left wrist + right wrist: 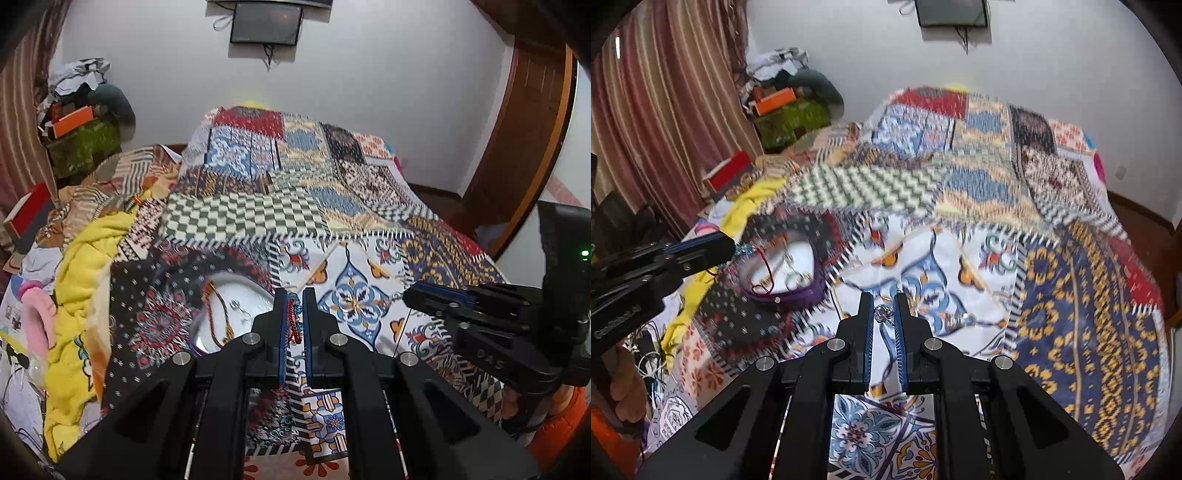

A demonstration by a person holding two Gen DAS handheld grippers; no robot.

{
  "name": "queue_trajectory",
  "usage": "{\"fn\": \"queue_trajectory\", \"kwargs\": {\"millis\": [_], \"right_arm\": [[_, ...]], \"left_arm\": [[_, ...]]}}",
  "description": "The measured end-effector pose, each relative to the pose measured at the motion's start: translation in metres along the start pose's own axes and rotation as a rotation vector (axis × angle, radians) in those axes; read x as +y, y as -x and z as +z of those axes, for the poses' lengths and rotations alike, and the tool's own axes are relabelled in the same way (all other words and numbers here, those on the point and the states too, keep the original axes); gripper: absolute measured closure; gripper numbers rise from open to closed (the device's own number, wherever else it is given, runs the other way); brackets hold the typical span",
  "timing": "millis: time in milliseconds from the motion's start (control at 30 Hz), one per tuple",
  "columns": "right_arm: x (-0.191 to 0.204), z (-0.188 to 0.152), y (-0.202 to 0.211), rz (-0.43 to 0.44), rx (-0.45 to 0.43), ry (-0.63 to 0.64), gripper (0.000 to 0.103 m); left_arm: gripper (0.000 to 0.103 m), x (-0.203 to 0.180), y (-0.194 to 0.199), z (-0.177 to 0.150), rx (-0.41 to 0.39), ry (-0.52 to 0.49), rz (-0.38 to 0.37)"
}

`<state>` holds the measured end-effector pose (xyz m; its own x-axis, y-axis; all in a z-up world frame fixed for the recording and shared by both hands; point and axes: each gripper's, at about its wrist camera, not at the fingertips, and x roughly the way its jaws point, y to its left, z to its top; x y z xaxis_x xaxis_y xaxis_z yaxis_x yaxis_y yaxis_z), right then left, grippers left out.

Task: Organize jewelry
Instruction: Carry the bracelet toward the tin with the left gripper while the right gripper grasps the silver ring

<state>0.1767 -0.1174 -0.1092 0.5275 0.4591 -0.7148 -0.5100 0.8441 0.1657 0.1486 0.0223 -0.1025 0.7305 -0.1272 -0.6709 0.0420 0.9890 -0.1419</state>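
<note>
My left gripper (294,295) is shut on a red and teal beaded bracelet (293,314) that hangs between its fingers. Just to its left lies a heart-shaped box (236,291), white inside with a purple rim, holding a brown cord necklace (216,314) and a small silver piece (236,304). In the right wrist view the left gripper (733,245) hovers at the box's (798,258) left edge, with red thread dangling into it. My right gripper (882,299) is shut on a small silver trinket (882,314) above the quilt, right of the box. The right gripper (406,295) enters the left wrist view from the right.
A patchwork quilt (351,258) covers the bed. A yellow blanket (85,266) and loose clutter lie along the left side. Boxes and clothes (81,122) pile up in the far corner by a striped curtain (665,110). A wooden door frame (517,147) stands at the right.
</note>
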Motion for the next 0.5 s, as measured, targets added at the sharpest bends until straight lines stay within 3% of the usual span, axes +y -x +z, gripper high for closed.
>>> {"fn": "queue_trajectory", "kwargs": {"millis": [500], "right_arm": [[0.045,0.03,0.008,0.095,-0.109,0.084,0.093]], "left_arm": [[0.097,0.034,0.025,0.015,-0.077,0.054,0.051]]}}
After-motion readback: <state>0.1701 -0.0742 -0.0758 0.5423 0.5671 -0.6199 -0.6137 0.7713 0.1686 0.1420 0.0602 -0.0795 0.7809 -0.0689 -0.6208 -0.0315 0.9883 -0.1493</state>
